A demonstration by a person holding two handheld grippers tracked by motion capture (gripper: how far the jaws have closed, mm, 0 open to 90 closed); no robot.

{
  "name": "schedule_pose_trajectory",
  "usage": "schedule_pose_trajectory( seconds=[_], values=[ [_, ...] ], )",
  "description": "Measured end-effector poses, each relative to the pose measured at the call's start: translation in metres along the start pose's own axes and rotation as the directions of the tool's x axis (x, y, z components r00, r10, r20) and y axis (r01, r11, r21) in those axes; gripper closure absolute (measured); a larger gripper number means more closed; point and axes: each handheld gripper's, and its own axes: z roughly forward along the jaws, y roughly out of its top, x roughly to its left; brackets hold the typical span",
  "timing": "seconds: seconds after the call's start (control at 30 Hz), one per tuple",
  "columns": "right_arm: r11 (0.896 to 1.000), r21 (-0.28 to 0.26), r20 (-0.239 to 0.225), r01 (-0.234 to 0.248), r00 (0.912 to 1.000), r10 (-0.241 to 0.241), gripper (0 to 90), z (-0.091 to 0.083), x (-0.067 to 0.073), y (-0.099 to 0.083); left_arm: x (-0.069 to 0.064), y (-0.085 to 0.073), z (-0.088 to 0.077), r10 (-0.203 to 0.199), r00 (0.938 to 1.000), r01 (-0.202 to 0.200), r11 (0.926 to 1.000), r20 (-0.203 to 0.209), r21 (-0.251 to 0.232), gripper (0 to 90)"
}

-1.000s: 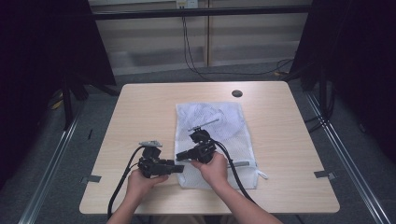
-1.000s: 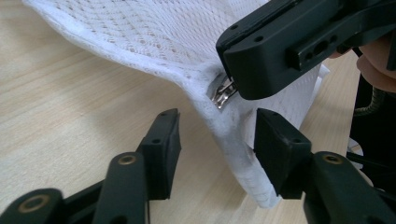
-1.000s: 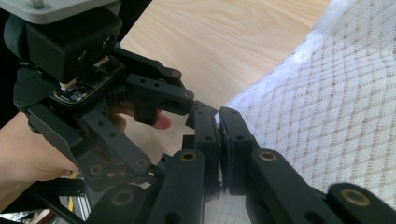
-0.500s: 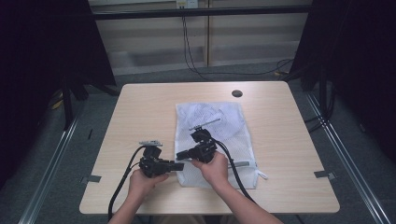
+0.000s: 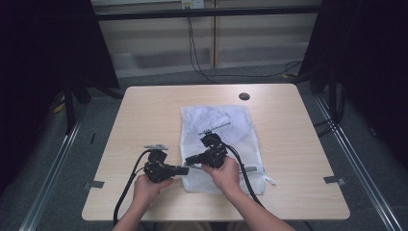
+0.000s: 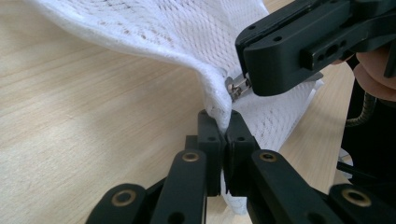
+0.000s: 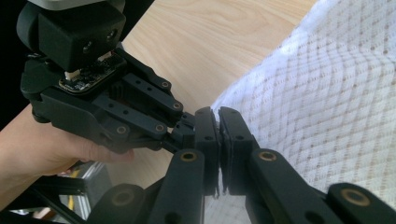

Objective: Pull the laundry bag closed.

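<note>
The white mesh bag [image 5: 221,144] lies long-ways away from the person on the desk [image 5: 144,115], and at its near-left corner the left tool [image 6: 223,122] has just closed on the fabric, touching the right tool [image 7: 219,114], closed on the zipper pull [image 6: 236,87].

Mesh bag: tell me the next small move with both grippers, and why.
Probably draw the right gripper along the zipper, away from the left gripper. The left gripper has just closed and pinches the white mesh bag at its corner, anchoring it, while the right gripper is shut on the metal zipper pull beside it.
</note>
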Motion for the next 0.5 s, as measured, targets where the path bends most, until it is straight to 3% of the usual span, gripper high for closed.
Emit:
schedule_pose_trajectory(
  seconds=[0.5],
  values=[
    [1.000,0.002,0.006,0.008,1.0000,-0.008,86.9,-0.0061,-0.0052,-0.0043,-0.0008,0.0000,-0.0001,-0.004,1.0000,0.004,1.0000,-0.004,-0.008,88.2]
  ],
)
